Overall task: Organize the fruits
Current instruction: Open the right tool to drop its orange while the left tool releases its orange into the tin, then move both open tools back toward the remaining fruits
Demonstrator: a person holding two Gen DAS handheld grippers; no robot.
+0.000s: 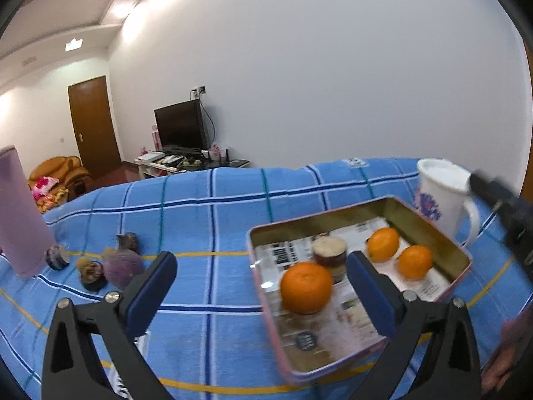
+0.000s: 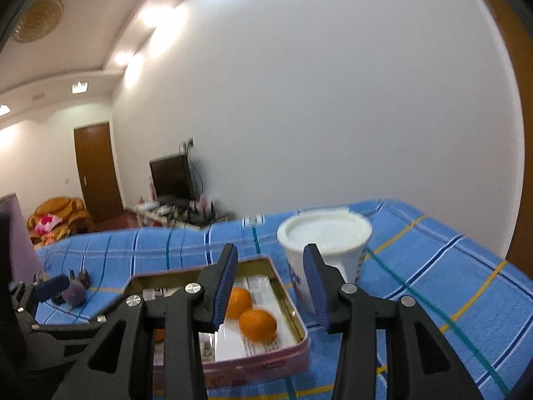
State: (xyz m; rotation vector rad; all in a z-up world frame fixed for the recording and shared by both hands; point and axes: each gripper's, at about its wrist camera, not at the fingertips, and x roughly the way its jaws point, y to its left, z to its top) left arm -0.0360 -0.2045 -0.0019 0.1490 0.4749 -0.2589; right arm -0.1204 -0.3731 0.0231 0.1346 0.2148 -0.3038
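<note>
I am holding my left gripper [image 1: 263, 280] fully spread and empty, right gripper [image 2: 271, 286] part-open and empty, and should be aiming squarely at the purple fruit [image 1: 122, 266] beside the tin [image 1: 433, 233].

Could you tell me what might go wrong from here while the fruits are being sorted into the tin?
1. The white mug stands close beside the tin, just ahead of the empty right gripper; a careless reach could tip it.
2. The three oranges lie loose in the tin and may roll if it is bumped.
3. The purple fruits lie near the pink container, so the open left gripper could knock it.
</note>
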